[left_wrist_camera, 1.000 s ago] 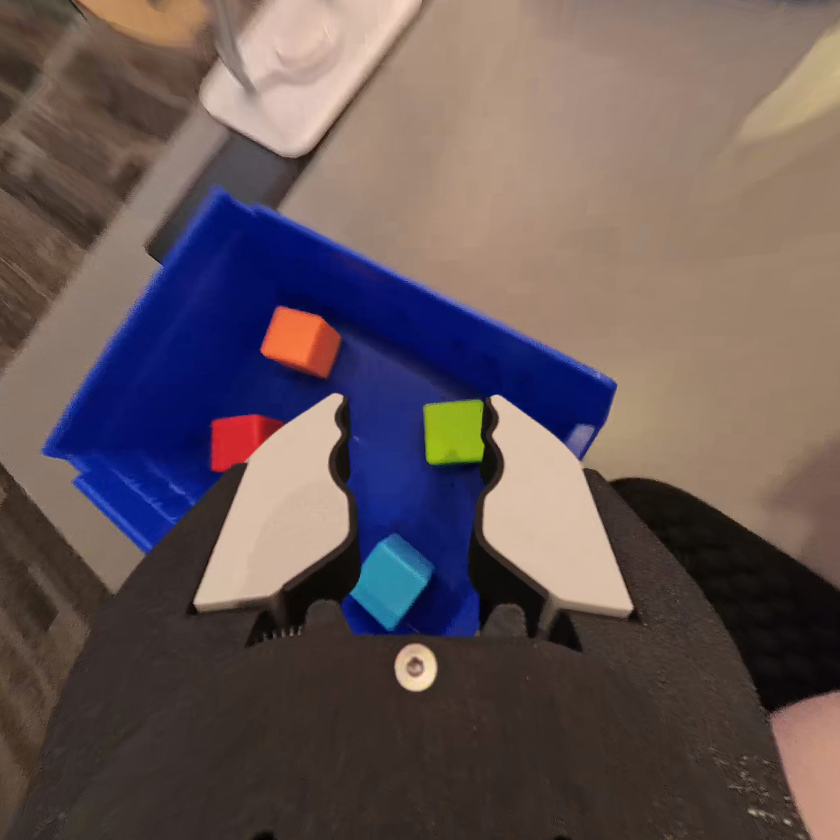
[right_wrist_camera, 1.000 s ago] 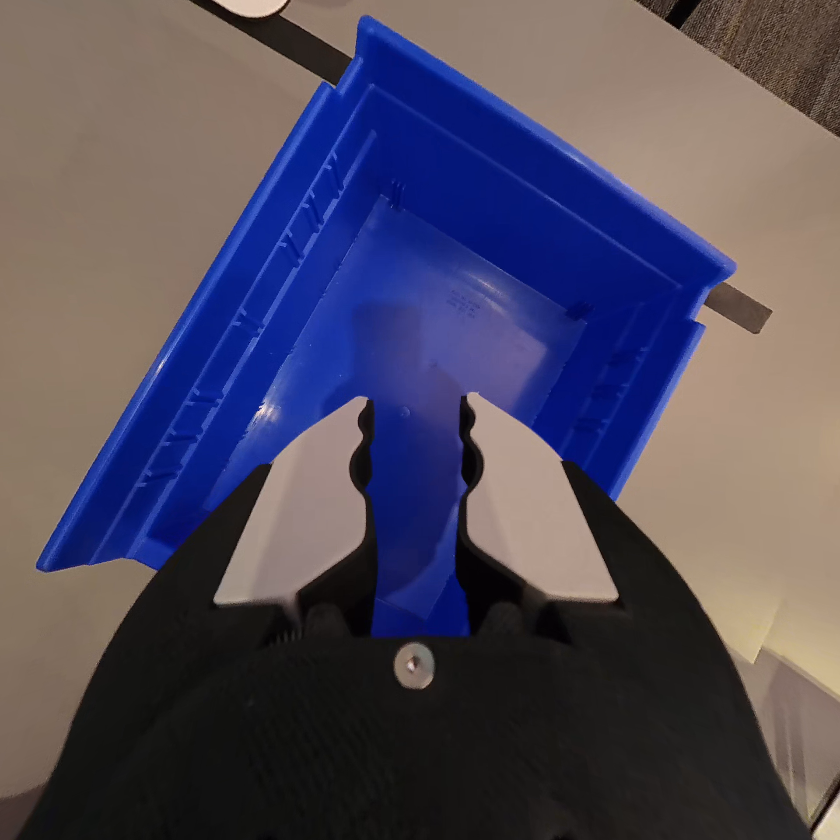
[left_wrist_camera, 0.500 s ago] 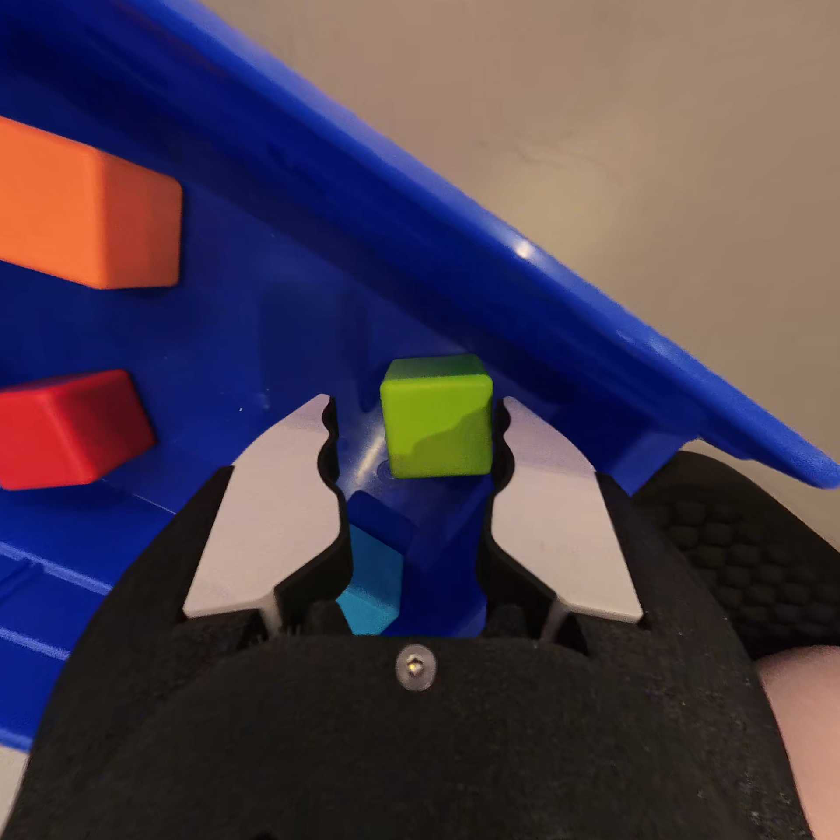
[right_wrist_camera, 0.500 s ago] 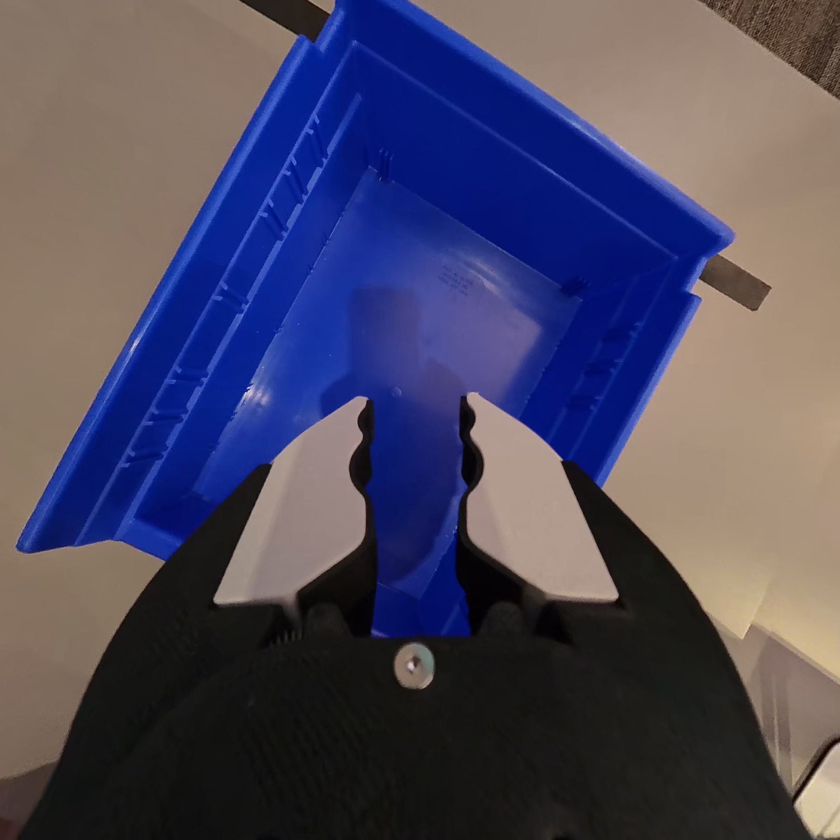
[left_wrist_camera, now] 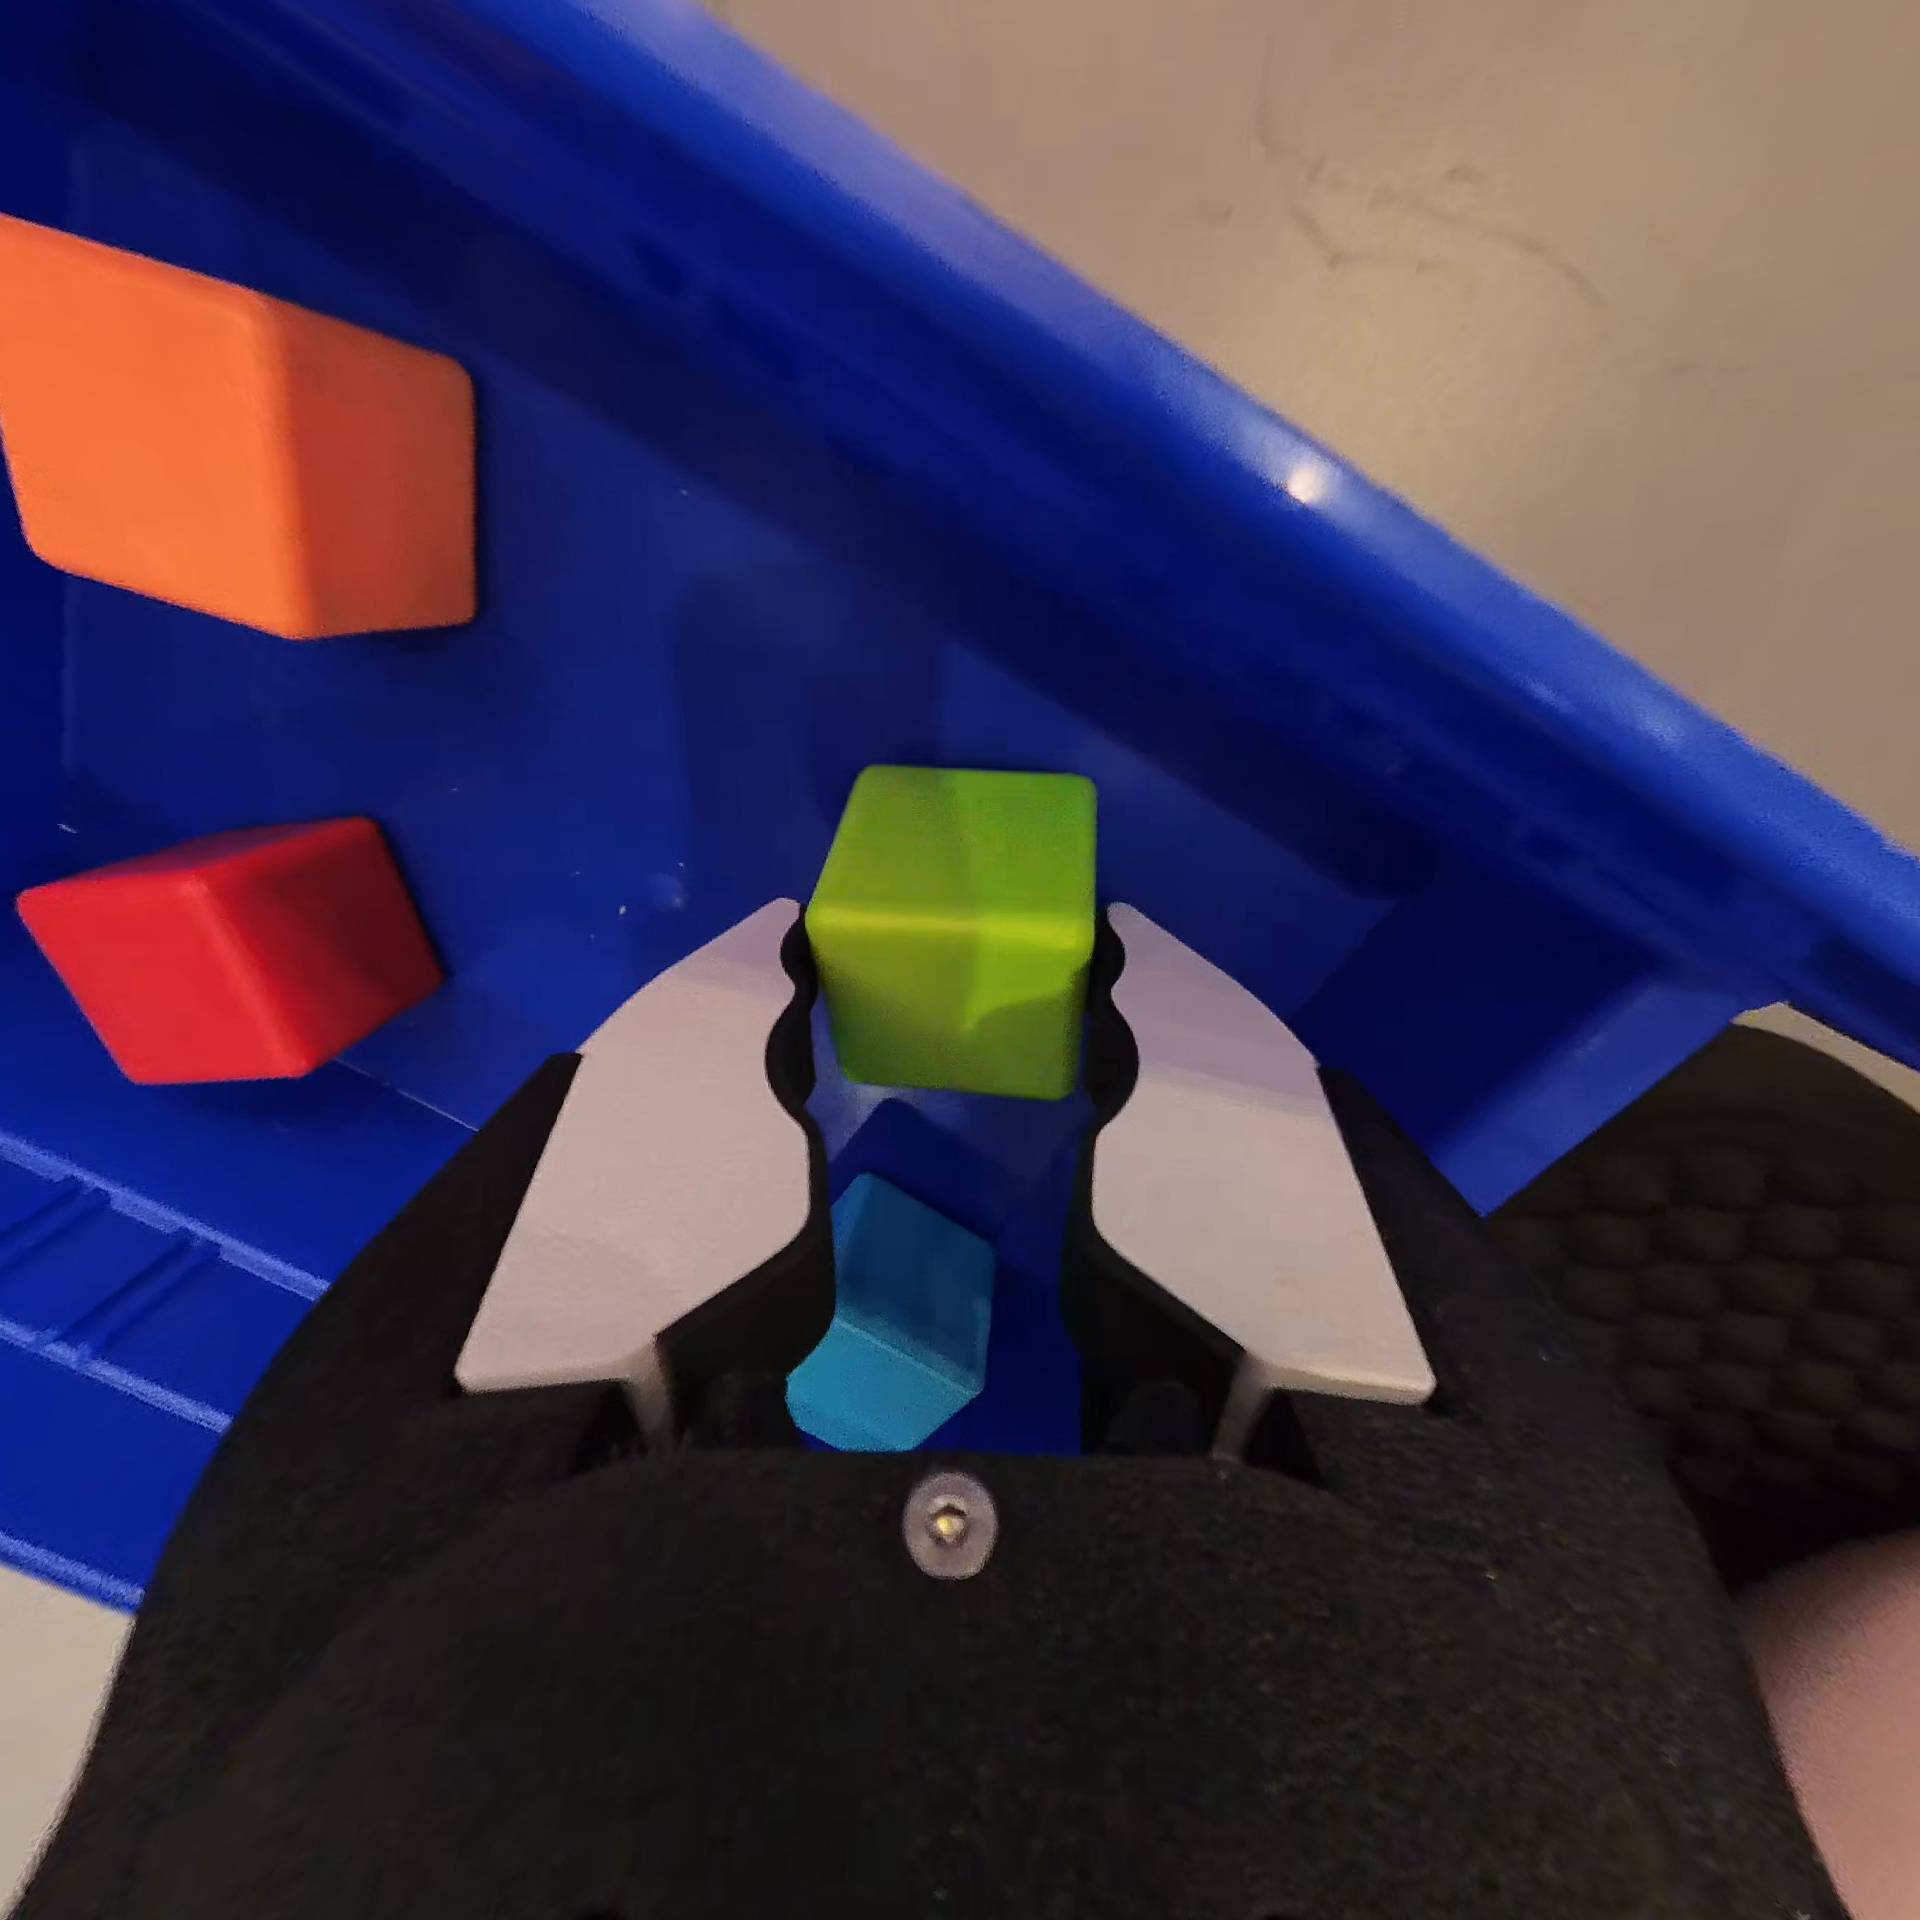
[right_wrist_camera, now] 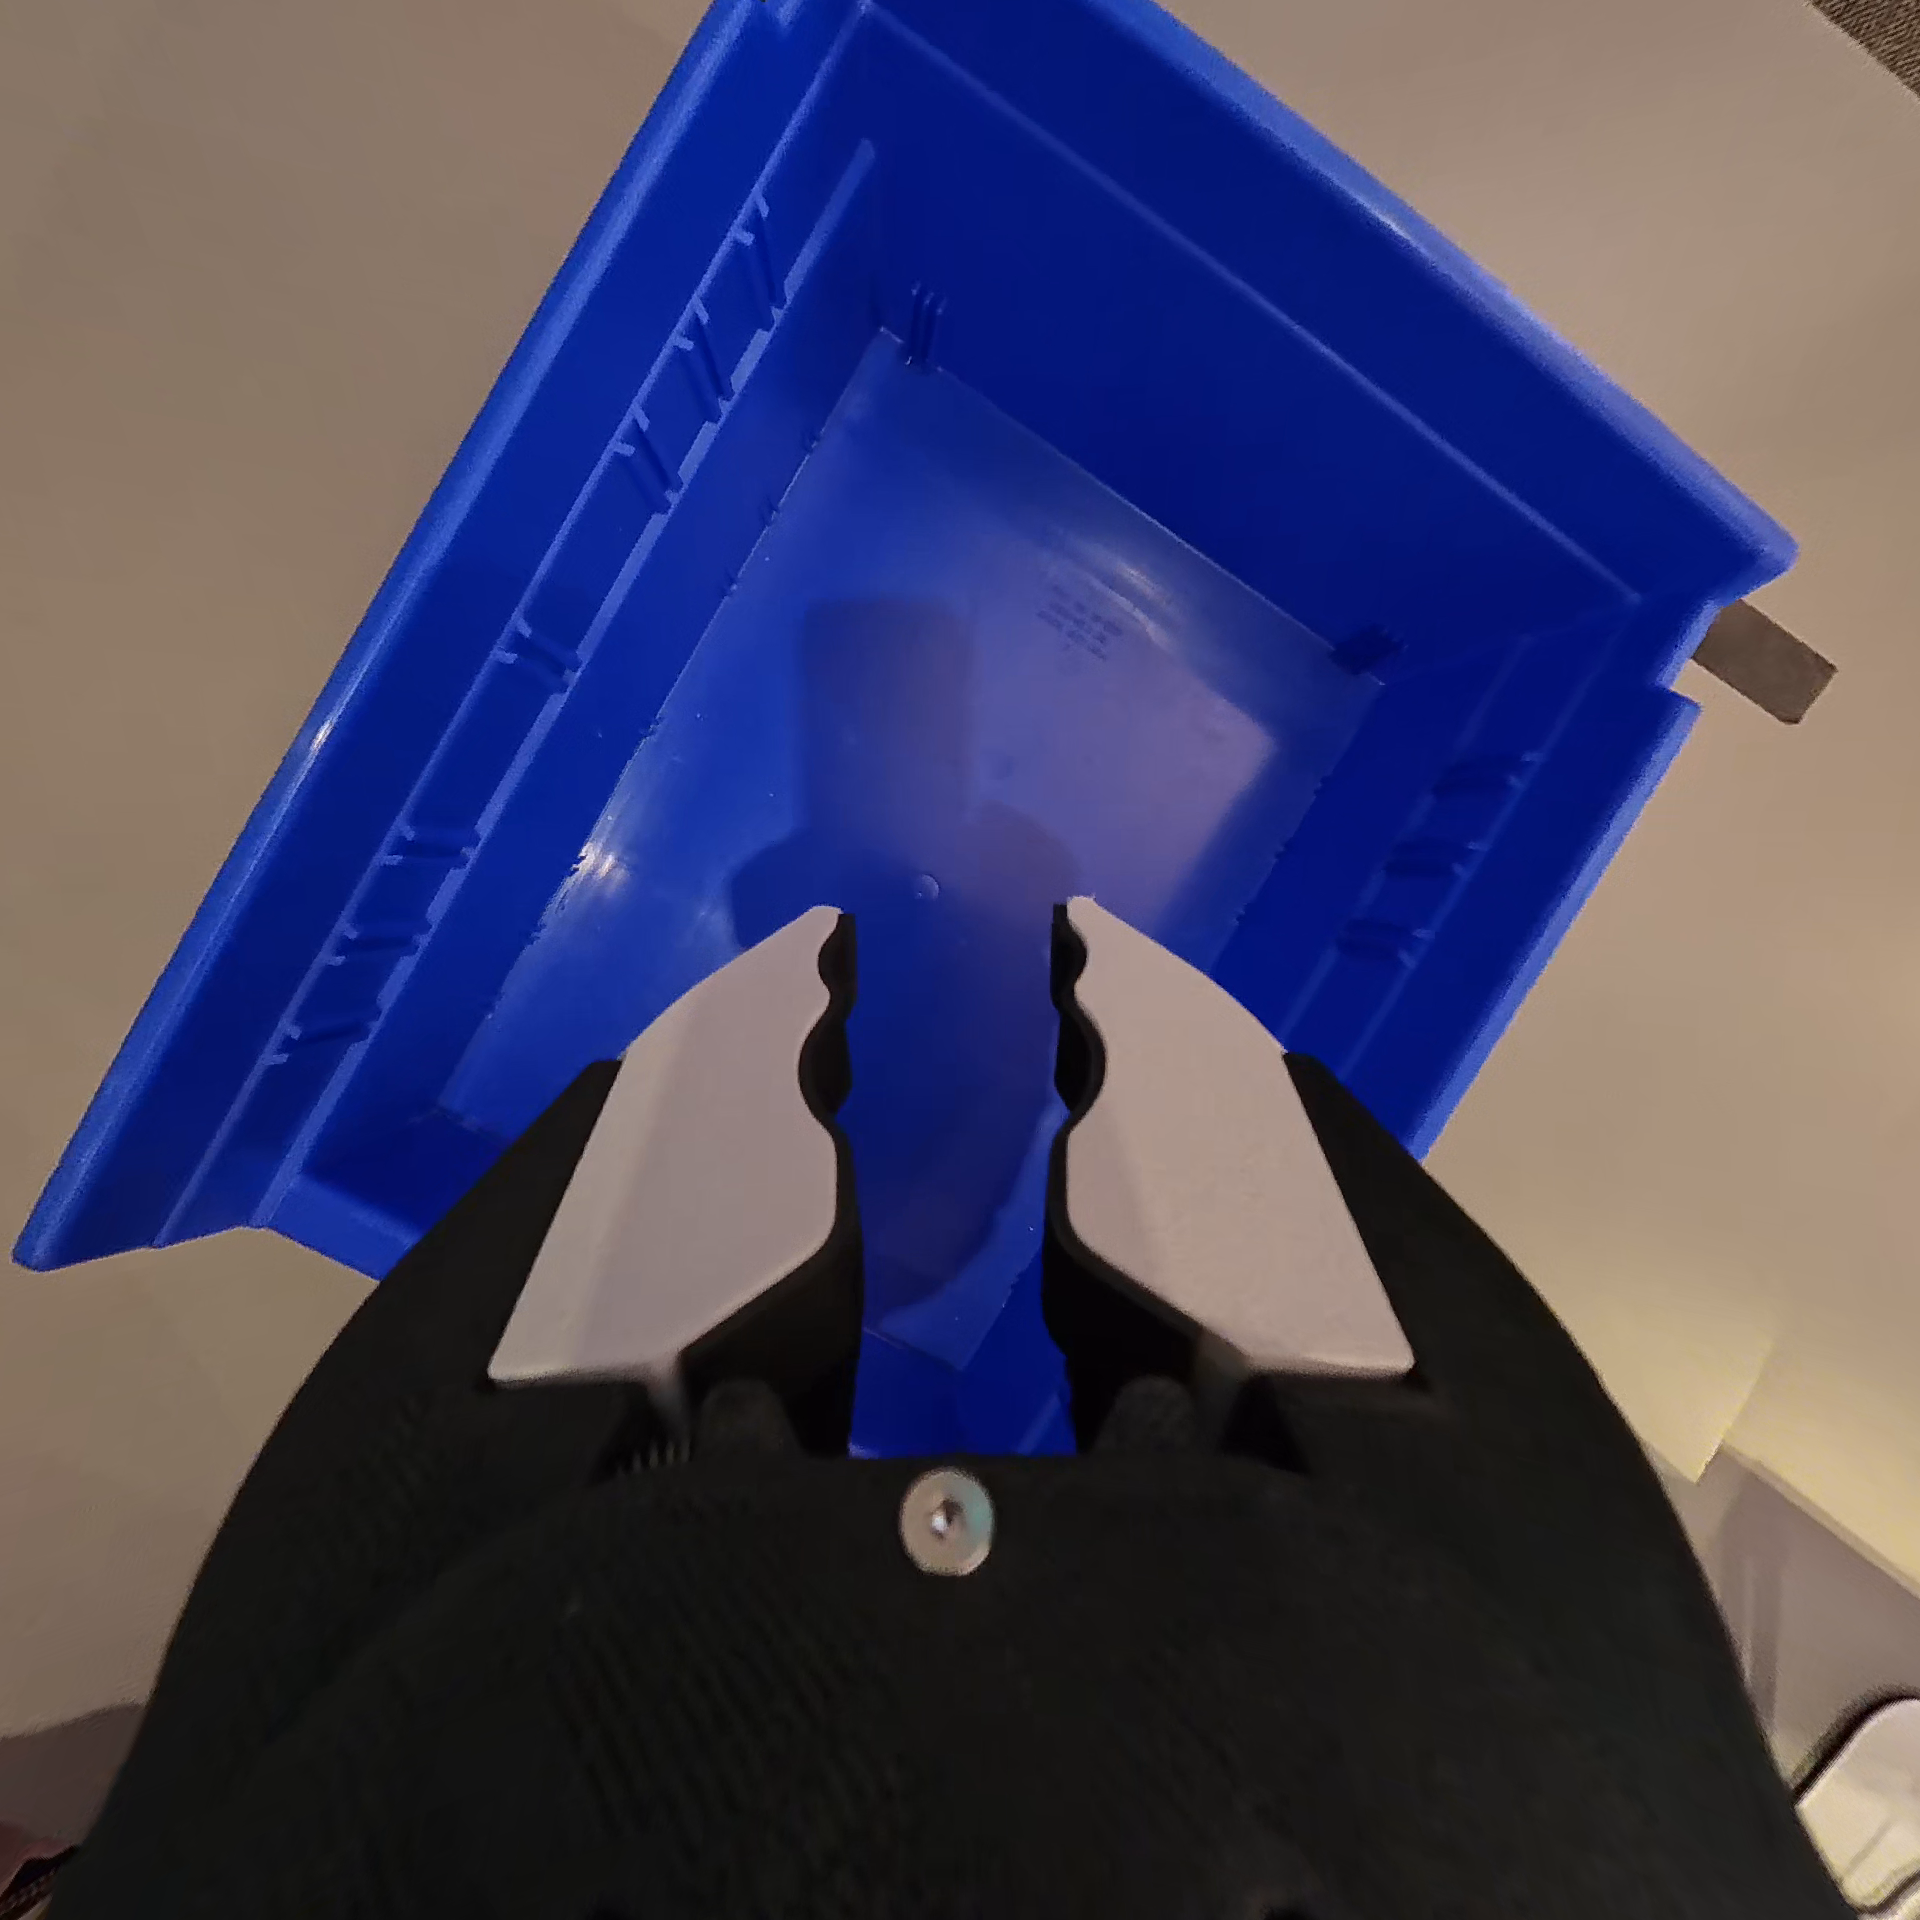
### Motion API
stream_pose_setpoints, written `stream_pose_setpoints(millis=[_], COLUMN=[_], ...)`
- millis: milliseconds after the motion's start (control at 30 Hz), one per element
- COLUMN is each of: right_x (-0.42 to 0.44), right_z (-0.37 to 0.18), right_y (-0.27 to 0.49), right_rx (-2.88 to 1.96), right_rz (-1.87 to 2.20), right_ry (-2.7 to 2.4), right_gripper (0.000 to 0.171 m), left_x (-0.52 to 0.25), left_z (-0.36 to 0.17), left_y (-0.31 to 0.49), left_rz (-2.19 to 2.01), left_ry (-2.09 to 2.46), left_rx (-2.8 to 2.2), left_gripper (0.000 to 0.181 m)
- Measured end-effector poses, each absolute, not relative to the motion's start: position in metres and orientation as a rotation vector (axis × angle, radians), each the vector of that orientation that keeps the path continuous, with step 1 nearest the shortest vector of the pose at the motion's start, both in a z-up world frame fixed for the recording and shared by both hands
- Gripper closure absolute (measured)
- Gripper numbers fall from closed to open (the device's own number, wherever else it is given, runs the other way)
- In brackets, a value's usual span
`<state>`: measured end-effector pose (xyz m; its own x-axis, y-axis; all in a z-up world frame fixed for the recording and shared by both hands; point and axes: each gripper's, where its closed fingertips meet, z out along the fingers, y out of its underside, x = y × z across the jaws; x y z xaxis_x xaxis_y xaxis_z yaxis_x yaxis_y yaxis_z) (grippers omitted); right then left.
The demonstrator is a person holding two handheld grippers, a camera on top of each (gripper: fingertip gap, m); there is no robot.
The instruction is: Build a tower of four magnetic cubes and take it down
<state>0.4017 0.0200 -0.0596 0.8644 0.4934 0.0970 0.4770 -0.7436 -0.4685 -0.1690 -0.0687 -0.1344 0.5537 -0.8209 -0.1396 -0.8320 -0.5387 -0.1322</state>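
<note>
In the left wrist view, my left gripper (left_wrist_camera: 954, 920) is down inside a blue bin (left_wrist_camera: 1039, 436), its fingertips closed on the two sides of a green cube (left_wrist_camera: 935, 862). A light blue cube (left_wrist_camera: 894, 1340) lies on the bin floor between the finger bases. An orange cube (left_wrist_camera: 239, 457) and a red cube (left_wrist_camera: 218, 956) lie to the left in the same bin. In the right wrist view, my right gripper (right_wrist_camera: 951, 914) is open and empty, held above a second blue bin (right_wrist_camera: 1247, 343) that shows no cubes.
Both bins stand on a beige table (right_wrist_camera: 208, 312). A black textured object (left_wrist_camera: 1714, 1299) lies beside the left bin's right corner. A dark strip (right_wrist_camera: 1766, 675) pokes out behind the right bin. A hand (left_wrist_camera: 1849, 1714) shows at the lower right. Left tips to right tips: about 60 cm. The black textured object (left_wrist_camera: 1714, 1299) is closer to my left gripper, around 15 cm from its tips; the right tips are 60 cm off.
My left gripper dropped into the bin, moved onto the green cube and narrowed around it. My right gripper drifted slightly over the empty bin and stayed open.
</note>
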Motion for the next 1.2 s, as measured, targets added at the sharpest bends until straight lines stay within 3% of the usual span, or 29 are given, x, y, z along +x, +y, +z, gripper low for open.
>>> stream_pose_setpoints(millis=[200, 367, 467, 567, 700, 833, 967, 1200], right_x=[0.404, 0.408, 0.408, 0.408, 0.411, 0.410, 0.409, 0.406], right_z=[-0.065, -0.059, -0.053, -0.052, -0.053, -0.052, -0.057, -0.065], right_y=[0.016, 0.015, 0.016, 0.014, 0.010, 0.008, 0.008, 0.008], right_rx=[-2.573, -2.556, -2.532, -2.528, -2.543, -2.544, -2.575, -2.598], right_rz=[0.045, 0.061, 0.082, 0.097, 0.094, 0.113, 0.167, 0.175], right_ry=[-0.727, -0.704, -0.701, -0.707, -0.724, -0.728, -0.701, -0.752], right_gripper=[0.133, 0.133, 0.133, 0.133, 0.133, 0.133, 0.133, 0.132], left_x=[-0.177, -0.179, -0.134, -0.059, 0.023, 0.079, 0.094, 0.094], left_z=[-0.115, -0.049, 0.002, 0.020, 0.001, -0.053, -0.097, -0.129], left_y=[-0.065, -0.058, -0.060, -0.077, -0.067, -0.062, -0.048, -0.034], left_rz=[0.112, 0.153, 0.038, -0.159, -0.121, -0.113, 0.003, 0.067], left_ry=[1.326, 1.146, 1.158, 1.354, 1.572, 1.809, 1.946, 2.013], left_rx=[-2.563, -2.364, -2.093, -1.889, -1.833, -1.913, -2.005, -2.119], left_gripper=[0.132, 0.132, 0.132, 0.132, 0.132, 0.132, 0.132, 0.132])
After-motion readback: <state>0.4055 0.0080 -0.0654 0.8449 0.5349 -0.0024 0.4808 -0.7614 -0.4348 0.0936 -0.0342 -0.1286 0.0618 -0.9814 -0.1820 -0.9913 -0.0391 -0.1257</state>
